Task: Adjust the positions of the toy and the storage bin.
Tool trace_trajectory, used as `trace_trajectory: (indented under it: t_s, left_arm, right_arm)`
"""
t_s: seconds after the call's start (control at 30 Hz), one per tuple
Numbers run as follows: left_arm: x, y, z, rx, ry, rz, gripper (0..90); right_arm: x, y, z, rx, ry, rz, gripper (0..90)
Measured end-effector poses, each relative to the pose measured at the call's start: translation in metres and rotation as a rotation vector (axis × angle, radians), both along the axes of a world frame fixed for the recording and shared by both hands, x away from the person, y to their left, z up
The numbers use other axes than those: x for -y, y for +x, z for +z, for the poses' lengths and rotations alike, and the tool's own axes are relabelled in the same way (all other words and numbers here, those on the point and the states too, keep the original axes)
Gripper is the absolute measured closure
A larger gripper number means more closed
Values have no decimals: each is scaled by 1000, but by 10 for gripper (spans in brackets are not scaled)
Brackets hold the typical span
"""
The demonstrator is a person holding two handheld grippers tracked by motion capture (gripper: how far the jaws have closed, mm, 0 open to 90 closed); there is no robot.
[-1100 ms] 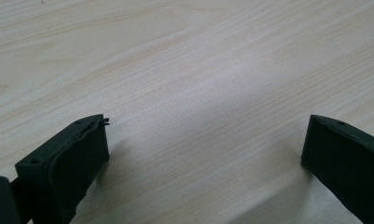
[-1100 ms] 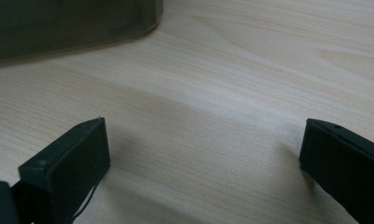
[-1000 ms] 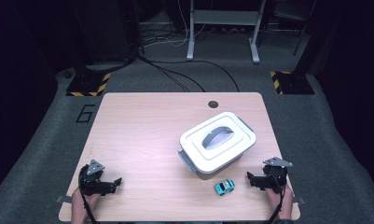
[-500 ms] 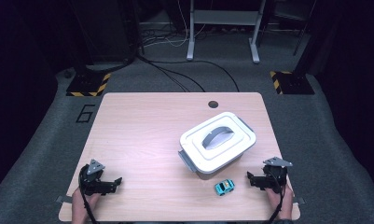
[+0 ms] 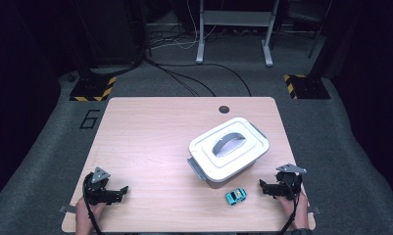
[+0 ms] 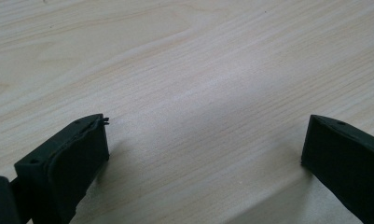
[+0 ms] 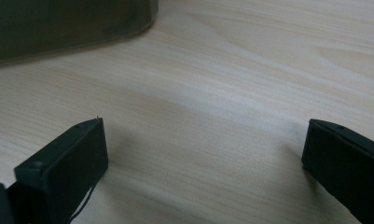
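So the light wooden table point(image 5: 155, 142) sits mid-frame in the high view, and both tongs are parked at its near edge. The left gripper point(image 5: 120, 191) is at the lower left of the frame, lying low on the wood. In the left gripper view its jaws are spread wide with just bare wood grain between them, nothing held. The right gripper point(image 5: 263, 186) is at the lower right, same deal: in the right gripper view the jaws stand far apart over empty table, gripping nothing.

The small turquoise toy car point(image 5: 236, 196) sits in the lower middle-right of the frame, near the right gripper's jaws but apart from them. Just above it is the white rectangular plastic box with a grey handle on its lid point(image 5: 228, 149), lid on, right of centre. The car is just beside the box's near corner; can't tell if they touch. The box's dark wall point(image 7: 68, 23) shows blurry in the upper left of the right gripper view.
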State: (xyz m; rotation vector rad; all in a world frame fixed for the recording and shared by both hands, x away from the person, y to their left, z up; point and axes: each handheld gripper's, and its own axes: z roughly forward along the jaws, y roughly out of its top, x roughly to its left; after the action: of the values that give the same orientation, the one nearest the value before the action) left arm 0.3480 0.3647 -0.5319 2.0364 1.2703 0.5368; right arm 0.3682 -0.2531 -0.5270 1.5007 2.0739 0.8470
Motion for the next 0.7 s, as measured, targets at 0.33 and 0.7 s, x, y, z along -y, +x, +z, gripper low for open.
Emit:
trace_trajectory:
  t_s: [0.33,0.7]
  left_arm:
    - [0,0,0,1,0,0,3]
    - [0,0,0,2,2,-1,3]
  right_arm:
    - [0,2,30,-13,114,44,0]
    - [-7,0,73,50,151,105,0]
